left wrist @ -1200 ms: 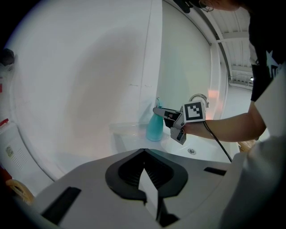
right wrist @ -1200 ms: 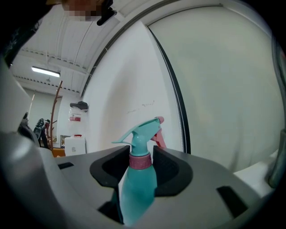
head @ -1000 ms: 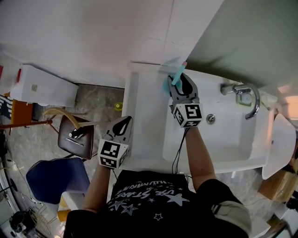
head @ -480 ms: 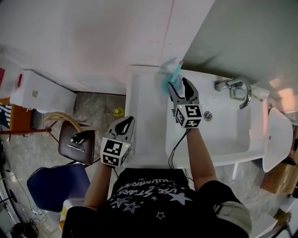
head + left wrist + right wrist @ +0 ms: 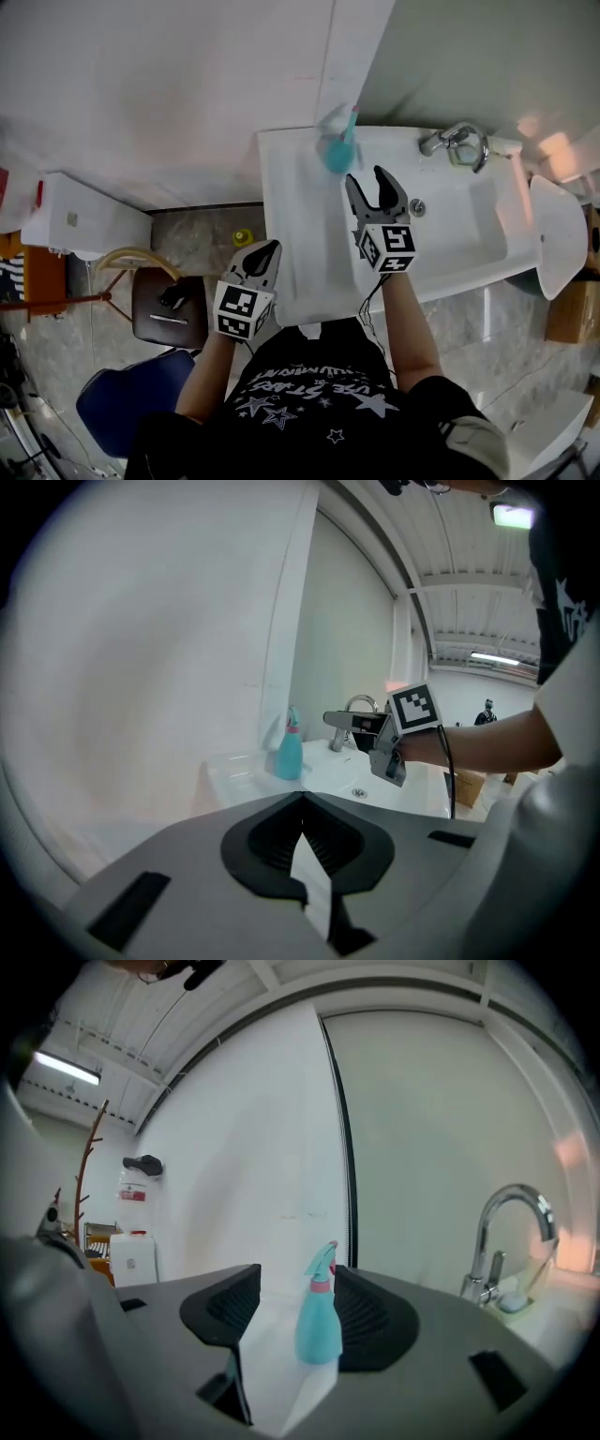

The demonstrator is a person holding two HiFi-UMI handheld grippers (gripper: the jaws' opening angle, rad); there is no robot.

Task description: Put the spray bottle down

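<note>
The teal spray bottle (image 5: 336,145) with a pink collar stands upright on the back left corner of the white sink counter (image 5: 291,234), against the wall. My right gripper (image 5: 367,183) is open and hangs over the basin's left rim, a short way in front of the bottle and apart from it. In the right gripper view the spray bottle (image 5: 319,1321) stands beyond the spread jaws of the right gripper (image 5: 295,1274), untouched. My left gripper (image 5: 267,251) is shut with nothing in it, by the counter's front left edge. The left gripper view shows the spray bottle (image 5: 290,752) and the right gripper (image 5: 349,721) ahead.
A chrome faucet (image 5: 455,141) rises at the back of the basin (image 5: 450,234). Left of the sink, on the floor, are a white tank (image 5: 80,220), a brown stool (image 5: 169,309) and a blue chair (image 5: 131,412). A white wall (image 5: 187,84) stands behind the counter.
The right gripper's jaws came off the spray bottle and drew back toward the person. The bottle stays standing on the counter. The left gripper shifted a little.
</note>
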